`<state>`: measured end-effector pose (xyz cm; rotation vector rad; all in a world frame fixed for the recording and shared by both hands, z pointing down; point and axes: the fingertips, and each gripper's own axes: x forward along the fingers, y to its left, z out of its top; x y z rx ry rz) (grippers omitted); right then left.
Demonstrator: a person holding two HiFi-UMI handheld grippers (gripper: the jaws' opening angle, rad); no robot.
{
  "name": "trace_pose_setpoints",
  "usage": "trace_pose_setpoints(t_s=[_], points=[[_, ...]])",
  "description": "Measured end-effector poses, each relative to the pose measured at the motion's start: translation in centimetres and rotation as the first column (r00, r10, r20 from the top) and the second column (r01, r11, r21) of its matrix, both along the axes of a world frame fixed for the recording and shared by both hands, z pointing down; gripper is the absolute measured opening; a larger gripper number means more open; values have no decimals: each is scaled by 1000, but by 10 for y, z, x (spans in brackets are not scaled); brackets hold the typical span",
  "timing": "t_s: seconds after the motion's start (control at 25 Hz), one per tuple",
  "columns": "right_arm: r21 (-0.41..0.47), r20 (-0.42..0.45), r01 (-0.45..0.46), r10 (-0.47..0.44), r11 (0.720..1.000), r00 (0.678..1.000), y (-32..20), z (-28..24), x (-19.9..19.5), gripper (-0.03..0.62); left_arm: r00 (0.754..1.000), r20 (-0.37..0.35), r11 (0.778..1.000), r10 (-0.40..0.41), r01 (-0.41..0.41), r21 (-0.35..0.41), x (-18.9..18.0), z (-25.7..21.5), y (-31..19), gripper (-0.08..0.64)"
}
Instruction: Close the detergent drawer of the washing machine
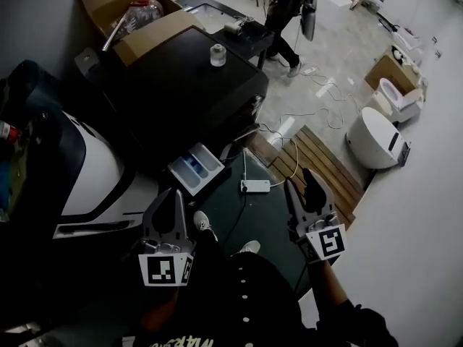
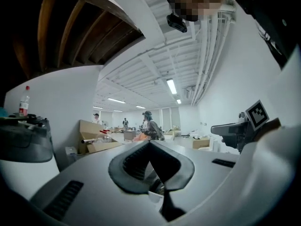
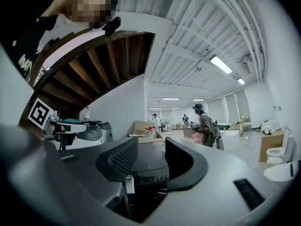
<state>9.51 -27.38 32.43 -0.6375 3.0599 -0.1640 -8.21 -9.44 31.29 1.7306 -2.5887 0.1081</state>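
Approach step, by my read: detergent drawer (image 1: 197, 166) pulled out from front of black washing machine (image 1: 181, 85), untouched. Drawer sits just ahead of left gripper (image 1: 172, 196), not touching; right gripper (image 1: 302, 184) well off to side. L jaw tips together, empty; R jaws apart, empty. Next: gripper tip against drawer front, push straight in.

This is a large open workshop hall: bare ceiling (image 3: 188, 36) with pipes (image 3: 228, 13) and strip lights (image 3: 221, 64), cardboard boxes (image 1: 137, 20), loose cables (image 1: 323, 87) on the floor (image 1: 340, 42), a washing machine (image 1: 181, 85) and a toilet (image 1: 396, 96) standing about.
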Motion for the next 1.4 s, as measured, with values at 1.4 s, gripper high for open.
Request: trace_pose_setpoints(t_s=[1.4], points=[[-162,-268,353,-385,922,883,88,200,-140,198,952,-129,956,-277,260,-136,-55,100,79,11]])
